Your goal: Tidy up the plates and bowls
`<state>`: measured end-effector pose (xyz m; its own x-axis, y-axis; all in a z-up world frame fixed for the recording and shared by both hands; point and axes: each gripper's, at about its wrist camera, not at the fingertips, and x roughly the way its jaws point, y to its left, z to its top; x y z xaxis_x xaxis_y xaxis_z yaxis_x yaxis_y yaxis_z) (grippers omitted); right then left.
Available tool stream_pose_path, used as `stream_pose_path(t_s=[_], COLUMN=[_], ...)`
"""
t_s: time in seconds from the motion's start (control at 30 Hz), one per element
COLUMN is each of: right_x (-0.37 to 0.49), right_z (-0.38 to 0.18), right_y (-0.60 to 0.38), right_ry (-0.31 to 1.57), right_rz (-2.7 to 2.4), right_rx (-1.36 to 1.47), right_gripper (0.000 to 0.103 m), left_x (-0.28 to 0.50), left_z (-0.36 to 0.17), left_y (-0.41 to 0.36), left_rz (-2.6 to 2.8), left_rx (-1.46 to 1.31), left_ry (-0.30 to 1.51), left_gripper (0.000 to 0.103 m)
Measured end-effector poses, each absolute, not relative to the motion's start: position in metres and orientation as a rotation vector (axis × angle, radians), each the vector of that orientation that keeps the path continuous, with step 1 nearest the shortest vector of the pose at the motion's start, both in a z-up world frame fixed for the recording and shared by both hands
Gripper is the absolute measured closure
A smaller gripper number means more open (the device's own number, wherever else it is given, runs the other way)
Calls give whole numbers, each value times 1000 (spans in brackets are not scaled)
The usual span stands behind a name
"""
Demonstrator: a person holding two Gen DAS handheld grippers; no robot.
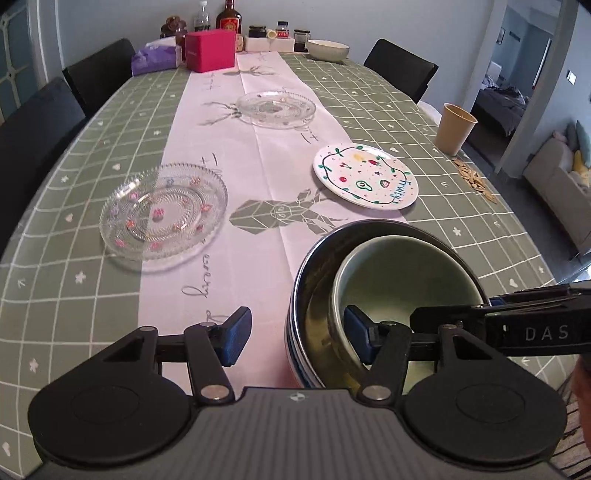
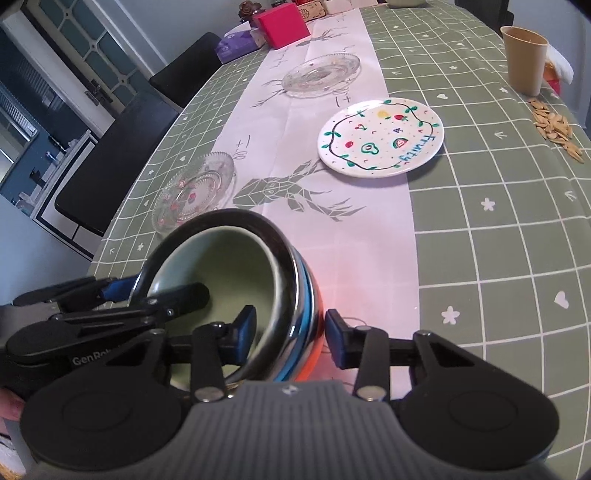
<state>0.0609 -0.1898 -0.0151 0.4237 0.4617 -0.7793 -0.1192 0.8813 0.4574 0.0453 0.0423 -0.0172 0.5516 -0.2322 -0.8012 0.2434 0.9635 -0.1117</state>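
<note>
A pale green ceramic bowl sits nested in a steel bowl with blue and orange bands, at the near table edge. My left gripper is open astride the stack's left wall, one finger inside and the other clear on the cloth. My right gripper straddles the opposite wall; its inner pad stands off the green bowl, so it is open. Further out lie a white fruit-pattern plate and two glass plates, near and far.
A white bowl, pink box, tissue pack and bottles stand at the far end. A tan cup and scattered seeds lie on the right. Black chairs line the table.
</note>
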Motion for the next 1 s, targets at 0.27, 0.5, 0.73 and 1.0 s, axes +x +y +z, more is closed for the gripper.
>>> stream_pose_path(t_s=[0.27, 0.5, 0.73, 1.0], right_x=[64, 67, 66, 58], right_z=[-14, -13, -19, -12], right_y=[-166, -136, -112, -96], right_ry=[1079, 1083, 1102, 1018], right_rz=[400, 445, 467, 487], right_rx=[311, 293, 275, 122], right_gripper=[65, 65, 62, 58], left_x=[40, 38, 30, 26], left_z=[-19, -20, -21, -20], left_y=[51, 86, 107, 113], left_rz=[-260, -218, -205, -187], left_rx=[38, -58, -65, -29], left_ry=[959, 972, 954, 914], left_gripper=[51, 54, 47, 34])
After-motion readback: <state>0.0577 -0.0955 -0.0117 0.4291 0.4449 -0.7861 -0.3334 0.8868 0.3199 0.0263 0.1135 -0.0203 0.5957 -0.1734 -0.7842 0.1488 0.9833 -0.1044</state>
